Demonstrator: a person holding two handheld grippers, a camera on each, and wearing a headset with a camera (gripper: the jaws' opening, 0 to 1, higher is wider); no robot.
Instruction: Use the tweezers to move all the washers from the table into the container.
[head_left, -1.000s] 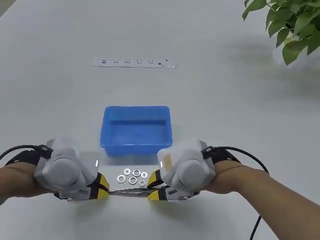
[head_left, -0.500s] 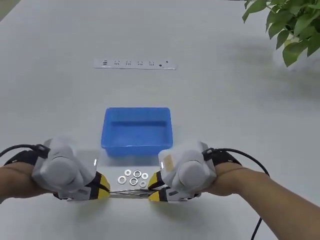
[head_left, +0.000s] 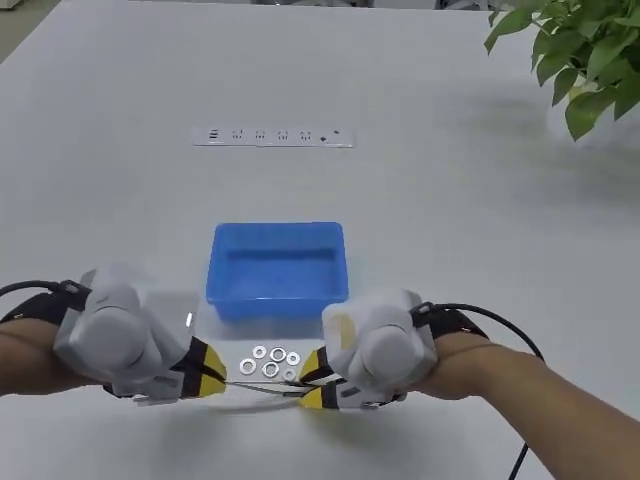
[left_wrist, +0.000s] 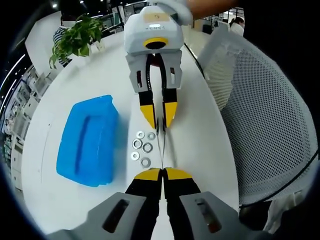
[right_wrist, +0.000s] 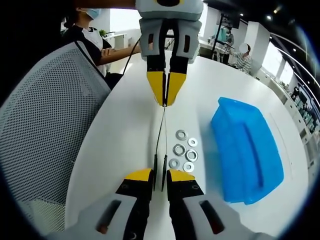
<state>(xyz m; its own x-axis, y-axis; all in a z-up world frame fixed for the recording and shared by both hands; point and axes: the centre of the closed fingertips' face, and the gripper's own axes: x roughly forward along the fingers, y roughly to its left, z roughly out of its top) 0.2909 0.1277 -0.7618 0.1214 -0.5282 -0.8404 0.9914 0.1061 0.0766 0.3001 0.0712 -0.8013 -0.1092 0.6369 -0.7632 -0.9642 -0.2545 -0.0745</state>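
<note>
- While both grippers hold the tweezers (right_wrist: 161, 135) level, I see six washers (right_wrist: 179, 149) loose on the desk (head_left: 450, 230), just beside the blue container (head_left: 278, 290) and none inside it.
- The left gripper (left_wrist: 162, 175) has its jaws pressed together on one end.
- The right gripper (right_wrist: 160, 176) has its jaws clamped on the other end, where the two arms stand apart.
- I judge the regrasp matters now: seat the right grip squarely across both arms, then free the left end beside the container.

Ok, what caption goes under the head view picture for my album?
Left gripper and right gripper hold tweezers between them, beside loose washers and a blue container on the white table.
</note>
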